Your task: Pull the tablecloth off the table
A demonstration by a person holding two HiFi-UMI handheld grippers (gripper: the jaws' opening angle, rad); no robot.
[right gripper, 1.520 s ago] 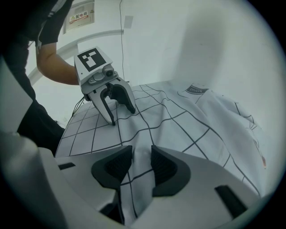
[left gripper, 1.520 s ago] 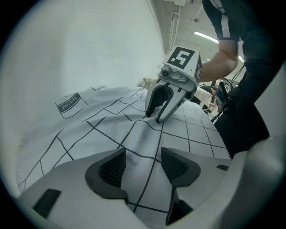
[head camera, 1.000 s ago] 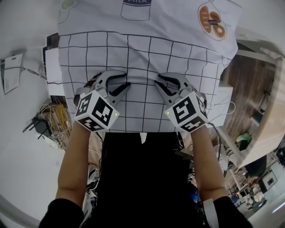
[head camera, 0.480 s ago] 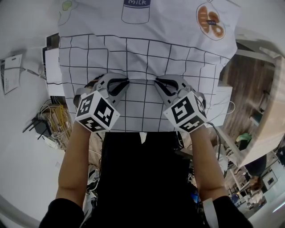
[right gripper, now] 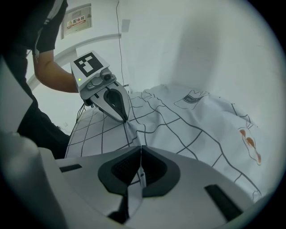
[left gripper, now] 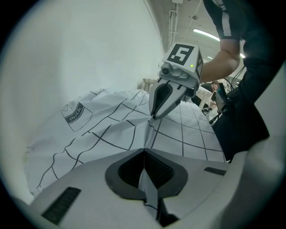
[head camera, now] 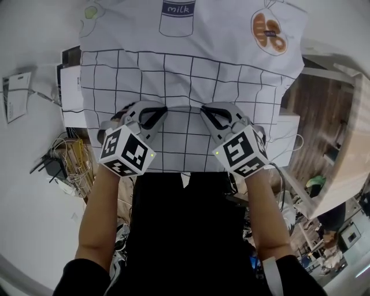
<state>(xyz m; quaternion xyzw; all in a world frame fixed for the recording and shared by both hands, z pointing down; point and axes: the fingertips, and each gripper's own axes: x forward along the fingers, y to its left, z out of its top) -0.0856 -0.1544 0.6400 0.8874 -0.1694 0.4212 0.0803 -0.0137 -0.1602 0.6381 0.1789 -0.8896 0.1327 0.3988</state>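
A white tablecloth (head camera: 191, 69) with a black grid, a milk carton print (head camera: 178, 17) and a pastry print (head camera: 267, 32) covers the table and hangs over its near edge. My left gripper (head camera: 163, 108) and right gripper (head camera: 203, 108) sit side by side on the hanging part, tips pointing at each other. Both have just been closing, and each is now shut on a pinched fold of cloth. In the left gripper view the fold stands between my jaws (left gripper: 144, 152), with the right gripper (left gripper: 154, 117) ahead. The right gripper view shows the same pinch (right gripper: 141, 150) and the left gripper (right gripper: 125, 120).
Tangled cables (head camera: 63, 156) and a sheet of paper (head camera: 16, 92) lie on the floor at the left. A wooden surface (head camera: 347, 150) and clutter are at the right. The person's dark clothing (head camera: 179, 231) is just below the cloth's hem.
Both pairs of jaws have closed from partly open onto the cloth, raising a small ridge between the two tips. The hands have stayed where they were.
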